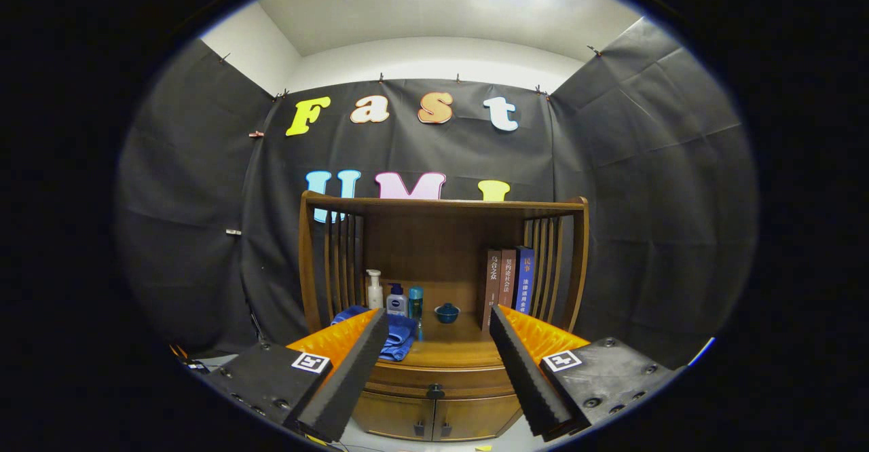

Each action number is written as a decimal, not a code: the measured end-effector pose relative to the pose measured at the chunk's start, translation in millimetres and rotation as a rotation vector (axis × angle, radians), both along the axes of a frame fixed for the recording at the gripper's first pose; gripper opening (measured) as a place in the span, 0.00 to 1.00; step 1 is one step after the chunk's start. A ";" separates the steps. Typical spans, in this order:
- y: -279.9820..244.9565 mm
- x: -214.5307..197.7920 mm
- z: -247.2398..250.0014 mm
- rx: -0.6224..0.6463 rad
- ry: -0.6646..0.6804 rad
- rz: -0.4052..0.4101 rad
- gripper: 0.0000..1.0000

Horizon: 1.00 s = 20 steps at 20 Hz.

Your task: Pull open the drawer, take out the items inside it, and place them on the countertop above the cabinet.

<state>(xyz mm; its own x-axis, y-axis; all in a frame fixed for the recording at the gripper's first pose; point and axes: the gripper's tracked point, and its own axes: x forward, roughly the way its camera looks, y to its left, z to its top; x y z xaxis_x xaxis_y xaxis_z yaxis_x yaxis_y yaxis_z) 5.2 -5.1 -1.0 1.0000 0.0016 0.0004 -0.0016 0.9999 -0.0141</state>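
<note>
gripper (438, 370) fingers spread wide before a closed wooden drawer (434, 377); countertop (455, 350) holds bottles, towel, books.

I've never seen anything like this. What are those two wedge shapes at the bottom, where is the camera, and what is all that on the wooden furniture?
The camera rides on a hand-held gripper and looks forward along its two fingers; those are the wedges. They stand open, holding nothing. Beyond them is a wooden cabinet with a closed drawer, its dark knob between the fingers. On the countertop lie a blue cloth, a white pump bottle, two smaller bottles, a small blue lidded bowl and three upright books.
</note>
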 end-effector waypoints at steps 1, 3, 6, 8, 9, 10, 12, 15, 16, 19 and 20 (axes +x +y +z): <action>0.0 0.9 -1.0 -0.001 0.002 -0.001 0.98; 0.3 3.9 -5.0 -0.004 0.011 0.000 0.98; -0.9 8.9 -11.9 -0.001 0.021 0.000 0.98; -0.9 13.1 -21.6 0.003 0.036 -0.001 0.98; -1.2 15.6 -27.7 0.004 0.047 0.000 0.98; -1.3 19.0 -34.7 0.007 0.058 0.000 0.98; -2.1 25.8 -52.8 0.015 0.084 -0.005 0.98; 3.8 38.9 -87.8 0.027 0.146 0.005 0.98; 6.9 43.5 -95.7 0.032 0.154 0.010 0.98; 10.5 60.0 -126.3 0.041 0.183 0.012 0.98; 10.9 64.5 -137.7 0.042 0.197 0.010 0.98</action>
<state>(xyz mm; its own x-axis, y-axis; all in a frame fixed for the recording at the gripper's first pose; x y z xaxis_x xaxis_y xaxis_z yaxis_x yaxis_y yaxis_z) 69.7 5.8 -138.7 0.9807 0.0155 -0.1947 -0.0101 0.9995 0.0288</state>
